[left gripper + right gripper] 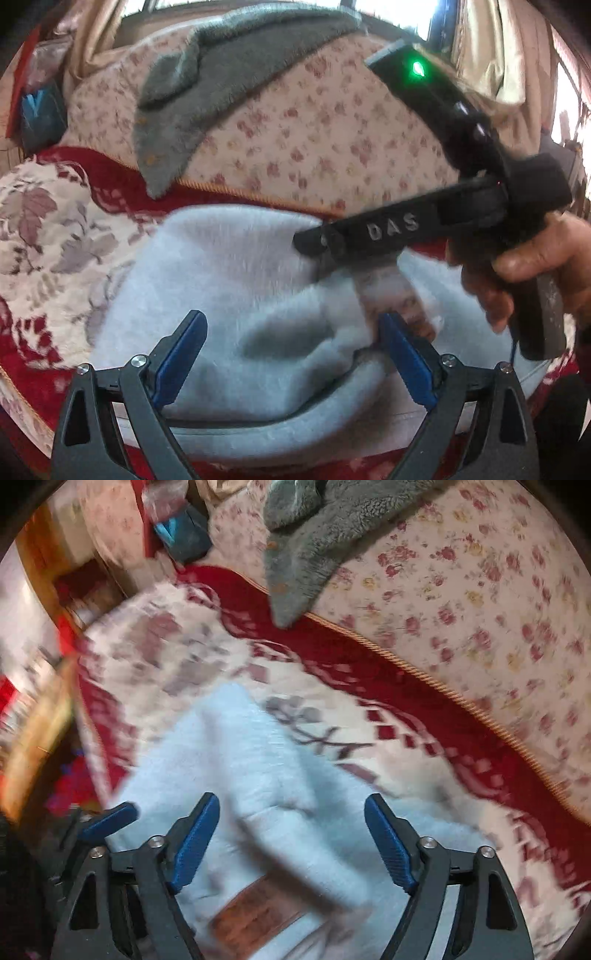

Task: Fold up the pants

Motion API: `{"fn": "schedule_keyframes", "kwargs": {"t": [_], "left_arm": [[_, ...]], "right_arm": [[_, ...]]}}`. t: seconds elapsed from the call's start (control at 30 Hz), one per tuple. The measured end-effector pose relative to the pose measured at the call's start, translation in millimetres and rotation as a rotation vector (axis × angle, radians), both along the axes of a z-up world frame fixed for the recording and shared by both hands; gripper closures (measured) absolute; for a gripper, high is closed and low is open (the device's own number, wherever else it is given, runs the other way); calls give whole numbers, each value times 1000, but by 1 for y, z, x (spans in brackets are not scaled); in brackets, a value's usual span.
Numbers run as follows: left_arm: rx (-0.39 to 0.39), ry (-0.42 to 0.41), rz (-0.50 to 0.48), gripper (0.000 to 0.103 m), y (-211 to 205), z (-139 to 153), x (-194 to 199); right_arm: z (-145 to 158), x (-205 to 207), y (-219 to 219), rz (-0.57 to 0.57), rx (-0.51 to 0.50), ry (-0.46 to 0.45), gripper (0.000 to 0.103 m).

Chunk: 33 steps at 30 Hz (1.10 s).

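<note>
The pants (236, 280) are pale blue and fleecy, lying bunched on a red and cream patterned bed cover (48, 229). My left gripper (291, 325) is open, its blue pads spread wide over a fold of the pants, close above the fabric. The right gripper's black body marked "DAS" (391, 225) reaches in from the right, held by a hand (517, 266), its tips hidden over the pants. In the right wrist view the right gripper (291, 808) is open above the pants (240, 760), where a brown label patch (255, 912) shows. The left gripper's blue finger (107, 823) shows at lower left.
A grey fleecy garment (221, 74) lies across a floral quilt (314, 140) behind the pants; it also shows in the right wrist view (314, 542). A blue packet (181, 531) sits at the far corner. A wooden bed edge (40, 731) runs along the left.
</note>
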<state>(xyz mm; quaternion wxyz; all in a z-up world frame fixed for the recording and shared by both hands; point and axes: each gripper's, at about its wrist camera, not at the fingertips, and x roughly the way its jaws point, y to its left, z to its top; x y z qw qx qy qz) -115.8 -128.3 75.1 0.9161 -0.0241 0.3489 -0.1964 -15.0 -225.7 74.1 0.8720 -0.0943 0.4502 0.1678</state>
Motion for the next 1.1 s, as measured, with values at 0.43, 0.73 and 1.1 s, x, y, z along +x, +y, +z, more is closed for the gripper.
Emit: {"fn": "schedule_keyframes", "kwargs": {"t": [0.43, 0.73, 1.1], "left_arm": [[38, 15, 8, 8, -12, -11, -7], [79, -28, 43, 8, -24, 18, -17], [50, -29, 26, 8, -47, 31, -21]], "right_arm": [[-29, 4, -54, -154, 252, 111, 22], [13, -64, -83, -204, 278, -16, 18], [18, -128, -135, -314, 274, -73, 15]]}}
